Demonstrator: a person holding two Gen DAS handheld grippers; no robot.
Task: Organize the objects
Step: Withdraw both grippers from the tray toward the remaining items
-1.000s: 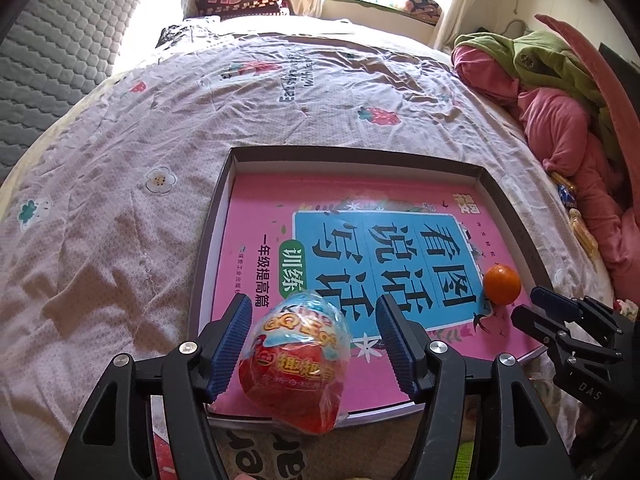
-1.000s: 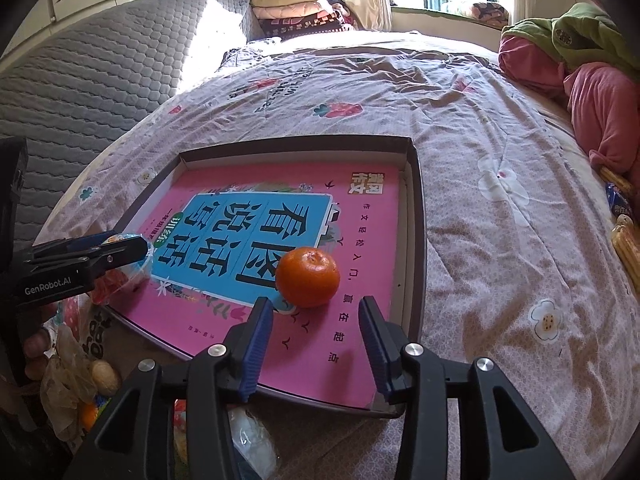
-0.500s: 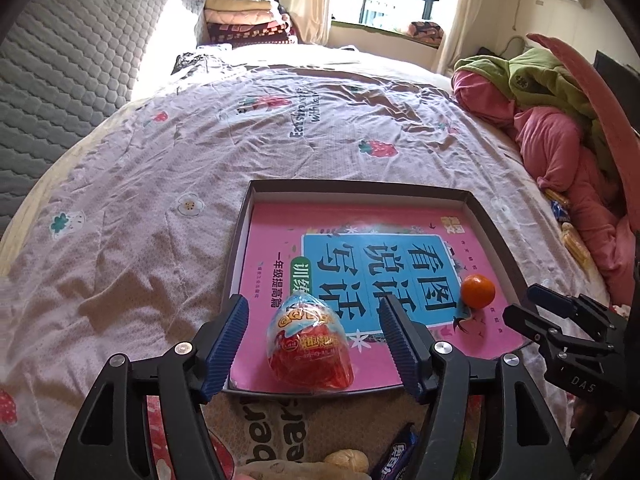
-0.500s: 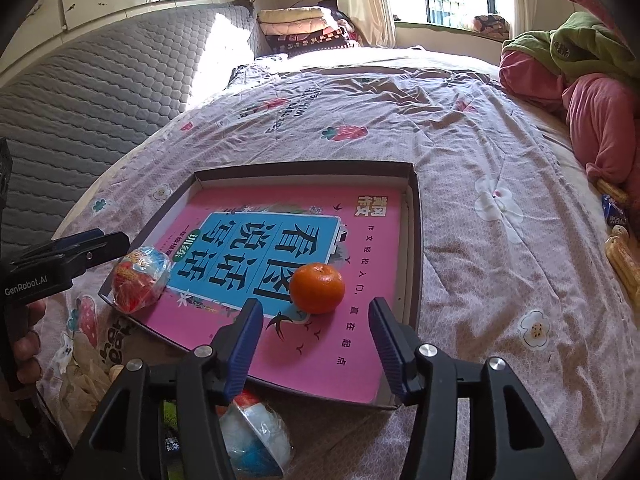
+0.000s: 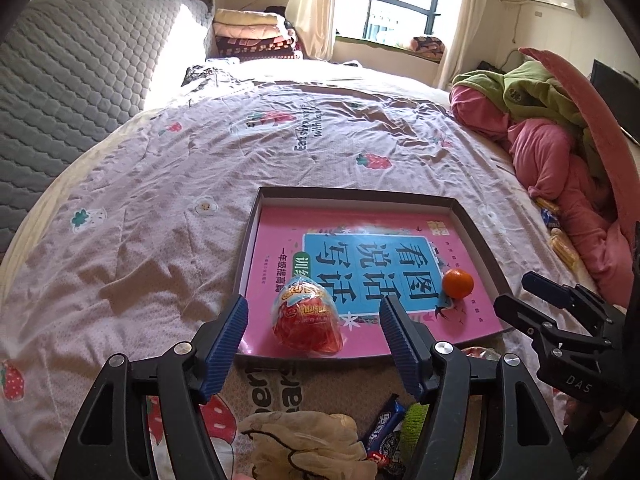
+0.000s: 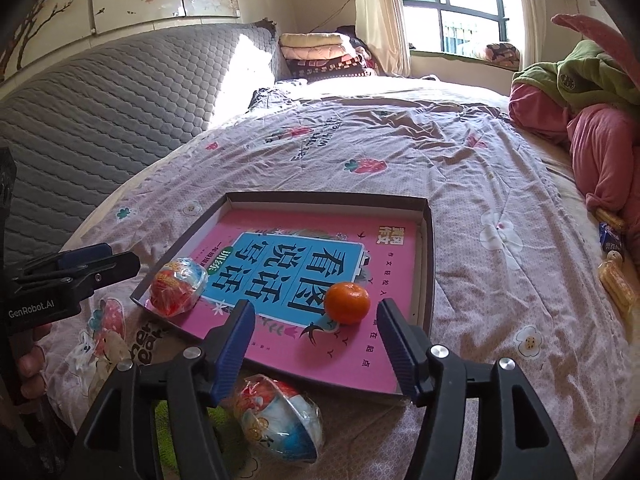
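Here, the left wrist view shows the left gripper (image 5: 312, 330) released above the red wrapped egg (image 5: 307, 320) in the tray (image 5: 360, 196). Rightward, the right gripper (image 6: 316, 330) is opening, empty, near the orange (image 6: 346, 303) in the tray.

1. Loads of bare bedspread (image 5: 168, 216) left of and beyond the shallow box (image 5: 474, 236), easy to sweep through.
2. Low box walls, so no trouble reaching in from above; far half of the pink book (image 5: 360, 220) lying free.
3. Near edge crowded: wrapped red egg (image 5: 306, 316) at the left corner, orange (image 5: 457, 282) on the right.
4. Snack clutter (image 5: 384, 424) and a second wrapped egg (image 6: 280, 416) just below the box, blocking low approaches.
5. Pink and green bedding (image 5: 560, 152) walling off the right.
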